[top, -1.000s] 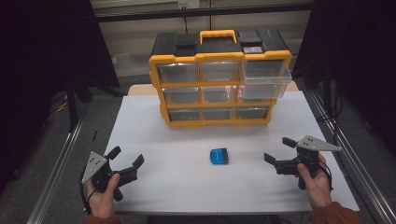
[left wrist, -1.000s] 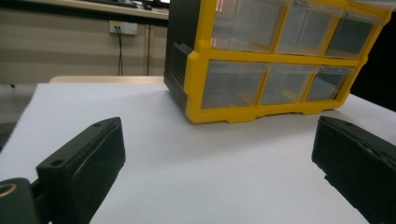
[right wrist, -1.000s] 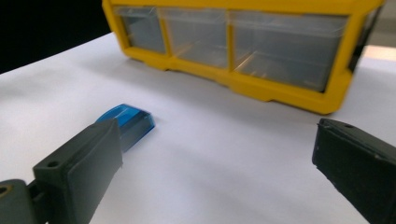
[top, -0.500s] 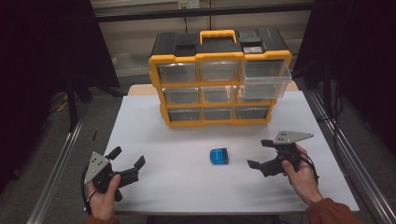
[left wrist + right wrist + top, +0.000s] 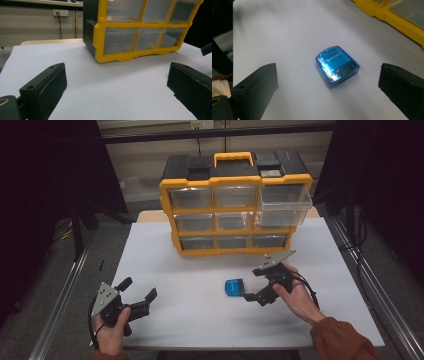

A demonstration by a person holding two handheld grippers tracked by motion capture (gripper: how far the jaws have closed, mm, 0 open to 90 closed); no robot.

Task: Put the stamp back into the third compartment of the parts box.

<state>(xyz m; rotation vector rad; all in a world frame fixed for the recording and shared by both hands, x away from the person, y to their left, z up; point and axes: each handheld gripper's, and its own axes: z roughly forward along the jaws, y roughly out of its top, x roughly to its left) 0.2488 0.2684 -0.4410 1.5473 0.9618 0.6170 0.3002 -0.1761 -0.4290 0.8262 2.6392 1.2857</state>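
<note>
On the white table (image 5: 200, 320), just in front of the yellow organizer (image 5: 235, 205), a small blue case (image 5: 234, 287) lies flat near the middle, a little to the person's right. From the right gripper view the case (image 5: 337, 66) sits ahead of the two black jaws and between their lines, clear of both, with bare table on either side; its rounded end points away up-left and its squared end lies toward the lower right, so its long axis runs at a slant across the gap rather than square to it. Seen from above, the right gripper (image 5: 257, 285) hovers just beside the case on its right, released and spread wide, touching nothing, the right hand (image 5: 295, 295) behind it. Well apart at the near left corner, the left gripper (image 5: 137, 292) is likewise released and holding nothing, its jaws aimed at the organizer's lower drawers (image 5: 136, 40). The right hand is plainly the nearer one, and the pickup looks to be its job. A short push forward would likely bring the jaws to either side of the case, though a slight turn of the wrist may be needed so they close on its flat sides. One clear drawer (image 5: 282, 205) at the organizer's upper right stands pulled out, a likely home for the case.
</note>
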